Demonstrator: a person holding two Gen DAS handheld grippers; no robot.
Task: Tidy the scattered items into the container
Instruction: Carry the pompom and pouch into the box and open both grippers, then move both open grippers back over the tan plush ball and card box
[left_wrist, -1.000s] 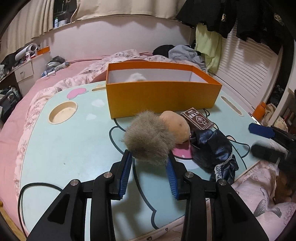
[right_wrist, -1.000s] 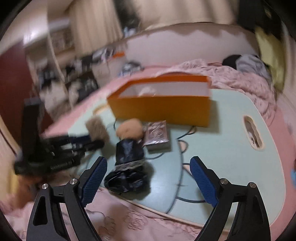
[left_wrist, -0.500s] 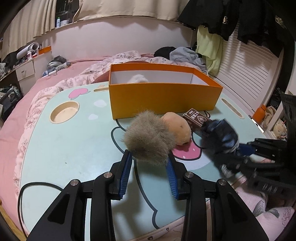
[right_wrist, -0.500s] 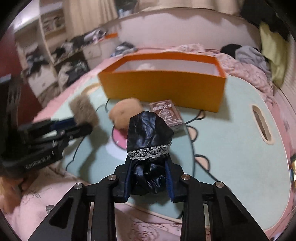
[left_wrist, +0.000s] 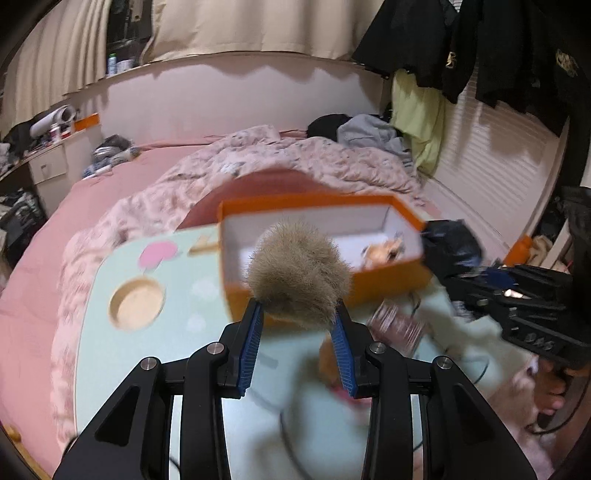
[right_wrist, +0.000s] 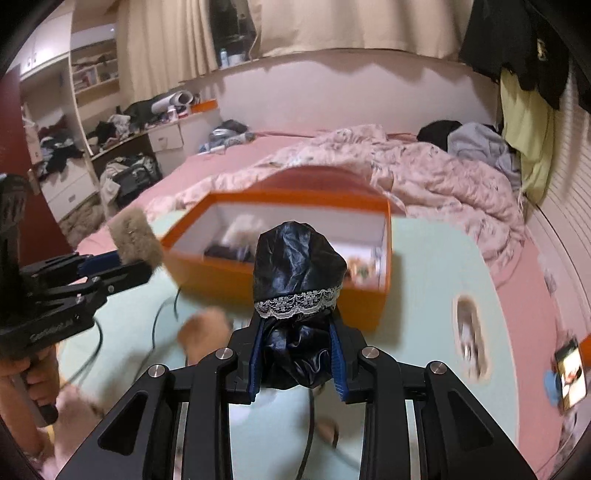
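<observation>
A: Nearest, right wrist view: right gripper (right_wrist: 298, 363), jaws clamped on the black lace-trimmed cloth (right_wrist: 300, 273). It bulges above the pads, off the desk (right_wrist: 436, 280).

B: Handling?

A: Soft, light and glossy, so likely slippery. The hold is low on the bunched folds; I judge that is the sound place, since a loose edge would slide out.

B: Left side?

A: Left gripper (left_wrist: 298, 347), jaws pinched on the fur pom-pom (left_wrist: 299, 273) at its base. Fluffy, very light, squashes freely; grip the core, not the hair tips.

B: Farther out?

A: Orange box (right_wrist: 280, 284) at twelve o'clock from both grippers, open, already holding a few items. On the desk, blurred: a tan plush (right_wrist: 203, 330) at nine o'clock from the right gripper and a dark card pack (left_wrist: 397, 325) at two o'clock from the left.
</observation>
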